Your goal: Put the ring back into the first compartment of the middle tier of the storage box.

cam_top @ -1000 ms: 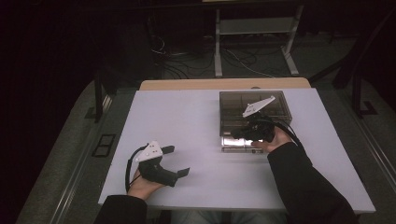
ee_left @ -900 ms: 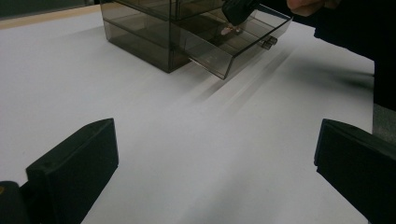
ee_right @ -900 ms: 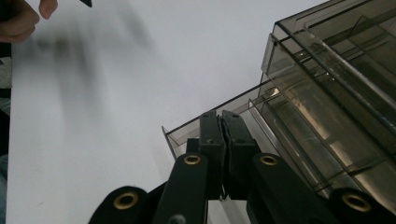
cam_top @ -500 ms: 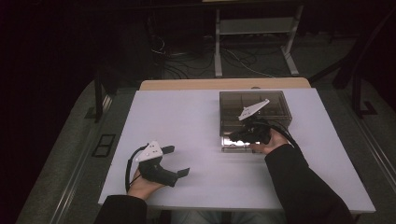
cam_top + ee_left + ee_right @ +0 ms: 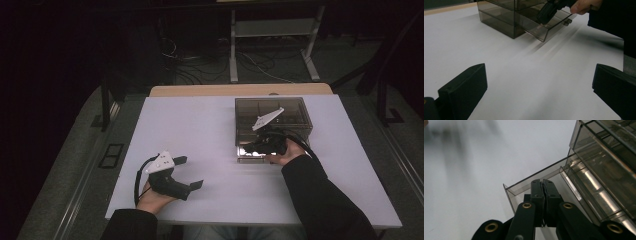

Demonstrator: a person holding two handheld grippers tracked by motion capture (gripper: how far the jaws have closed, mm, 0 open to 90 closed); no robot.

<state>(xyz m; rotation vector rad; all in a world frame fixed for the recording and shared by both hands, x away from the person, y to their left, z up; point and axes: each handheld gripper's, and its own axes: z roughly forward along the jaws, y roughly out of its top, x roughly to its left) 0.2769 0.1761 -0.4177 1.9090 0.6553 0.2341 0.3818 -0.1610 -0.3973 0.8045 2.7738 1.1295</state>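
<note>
1. The left black hand-held gripper (image 5: 187,172) rested near the front of the white table (image 5: 200,125), its jaws wide apart and empty.
2. The right gripper (image 5: 252,148) was nearer the smoky clear plastic drawer box (image 5: 295,112), clenched on its pulled-out bottom drawer (image 5: 544,28).
3. The drawer's inside was hard to see.

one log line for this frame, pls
left gripper: open, idle on table | right gripper: shut, jaws inside pulled-out drawer | smoked plastic drawer box: one lower drawer open, contents unclear
</note>
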